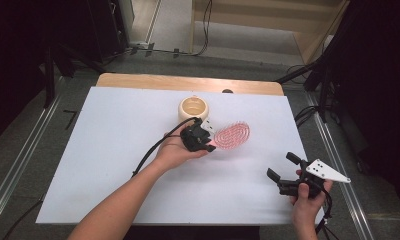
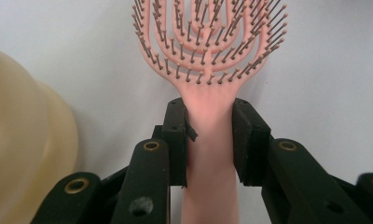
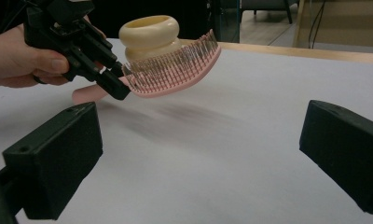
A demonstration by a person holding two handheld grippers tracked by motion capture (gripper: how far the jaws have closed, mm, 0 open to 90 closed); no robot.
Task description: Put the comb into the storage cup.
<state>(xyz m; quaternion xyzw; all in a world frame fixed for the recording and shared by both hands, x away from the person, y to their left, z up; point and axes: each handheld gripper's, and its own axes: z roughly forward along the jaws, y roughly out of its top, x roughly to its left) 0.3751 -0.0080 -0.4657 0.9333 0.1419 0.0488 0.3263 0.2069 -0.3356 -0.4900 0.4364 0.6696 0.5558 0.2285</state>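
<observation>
A pink hairbrush (image 1: 232, 136) with rows of bristles pointing up is lifted off the white table, its head tilted upward. My left gripper (image 1: 207, 145) is shut on the brush's handle (image 2: 208, 154), one pad pressing each side just below the head (image 2: 208, 42). From the right gripper view the brush (image 3: 175, 70) hangs above the table with the left gripper (image 3: 112, 86) at its neck. My right gripper (image 1: 282, 166) stands open near the table's front right, jaws wide apart with nothing between them (image 3: 201, 158).
A cream round pot (image 1: 193, 107) stands just behind the brush, close to the left gripper (image 2: 26, 140) (image 3: 149, 32). The white sheet (image 1: 113, 165) covers the table; a wooden edge (image 1: 188, 82) runs along the back. A cable trails from the left gripper.
</observation>
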